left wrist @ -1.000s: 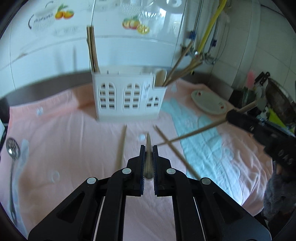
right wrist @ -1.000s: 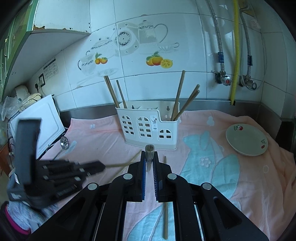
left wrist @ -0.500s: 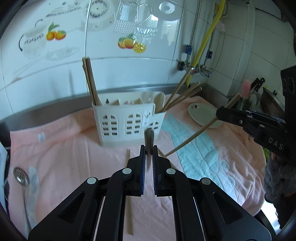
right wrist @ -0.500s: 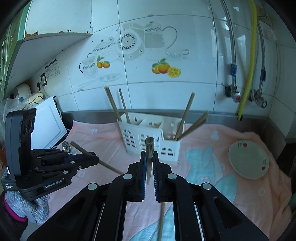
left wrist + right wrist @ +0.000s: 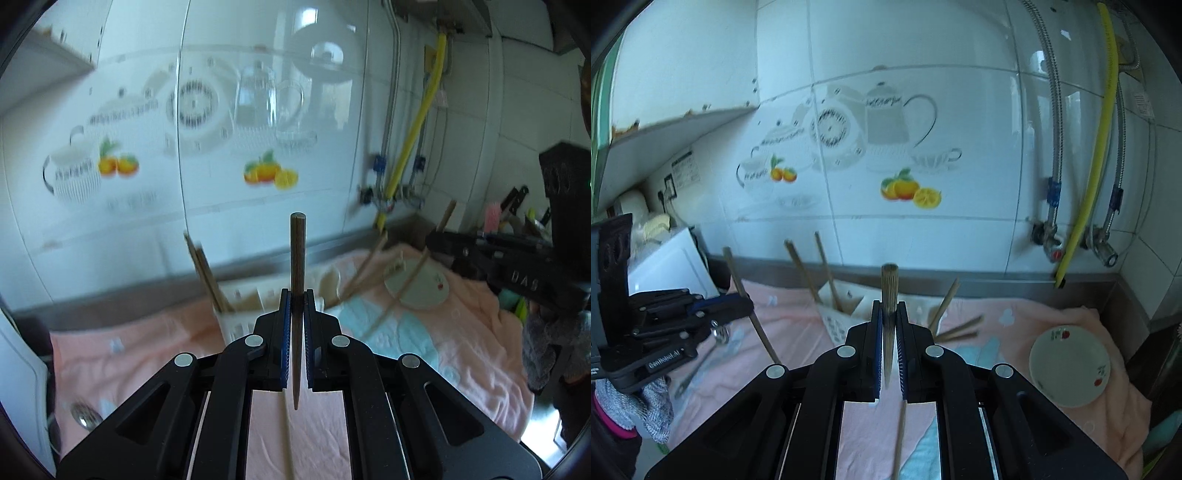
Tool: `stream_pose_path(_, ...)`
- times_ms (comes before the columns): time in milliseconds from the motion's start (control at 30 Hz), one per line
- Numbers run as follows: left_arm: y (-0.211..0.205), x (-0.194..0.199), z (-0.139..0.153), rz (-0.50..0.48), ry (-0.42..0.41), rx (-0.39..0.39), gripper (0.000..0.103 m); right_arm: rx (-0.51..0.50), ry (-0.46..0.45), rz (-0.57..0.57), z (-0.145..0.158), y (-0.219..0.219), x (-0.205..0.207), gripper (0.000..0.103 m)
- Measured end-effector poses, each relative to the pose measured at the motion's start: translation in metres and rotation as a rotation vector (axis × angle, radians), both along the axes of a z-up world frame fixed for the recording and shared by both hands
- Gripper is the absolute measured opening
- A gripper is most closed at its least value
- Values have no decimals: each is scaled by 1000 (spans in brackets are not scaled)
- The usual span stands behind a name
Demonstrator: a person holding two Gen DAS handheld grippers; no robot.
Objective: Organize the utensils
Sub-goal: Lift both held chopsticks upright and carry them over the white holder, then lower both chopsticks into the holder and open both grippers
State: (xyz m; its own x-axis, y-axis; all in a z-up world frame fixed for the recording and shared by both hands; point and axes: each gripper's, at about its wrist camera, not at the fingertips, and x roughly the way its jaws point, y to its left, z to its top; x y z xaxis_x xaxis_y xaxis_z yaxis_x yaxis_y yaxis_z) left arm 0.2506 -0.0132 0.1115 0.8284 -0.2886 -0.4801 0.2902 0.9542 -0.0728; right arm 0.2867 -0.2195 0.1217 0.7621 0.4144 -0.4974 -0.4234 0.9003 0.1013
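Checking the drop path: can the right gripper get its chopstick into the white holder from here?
Probably yes. The right gripper holds its chopstick upright, raised above the white holder, whose top is open; the sticks already inside lean outward. The left gripper is off to the side.

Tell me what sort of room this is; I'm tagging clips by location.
Most likely a home kitchen: tiled wall with teapot-and-fruit decals, water valves and hoses, and a white utensil caddy holding chopsticks.

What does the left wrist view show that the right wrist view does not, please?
Only the left wrist view shows the right tongs from outside and dish clutter at far right. Only the right wrist view shows the left tongs from outside, a white appliance and a chopstick on the cloth. Both show the white utensil caddy, the small plate and a chopstick clamped upright.
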Motion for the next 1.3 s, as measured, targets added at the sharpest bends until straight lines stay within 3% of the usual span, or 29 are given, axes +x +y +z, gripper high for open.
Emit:
stream_pose_path(200,-4,24,42,29,-83,23,5,-9,-27,-23,20,-2,16,7)
stream_pose_path(467,-1,66,59,76,-121,29,5,-5,-61,-35,38,4,42,7)
stream_pose_path(800,11,106,38,128,-102,7,5,16,-85,-55,36,14,77,7)
stream_pose_path(1300,23,119,0,137,-22,6,5,-9,4,-73,-17,25,113,7)
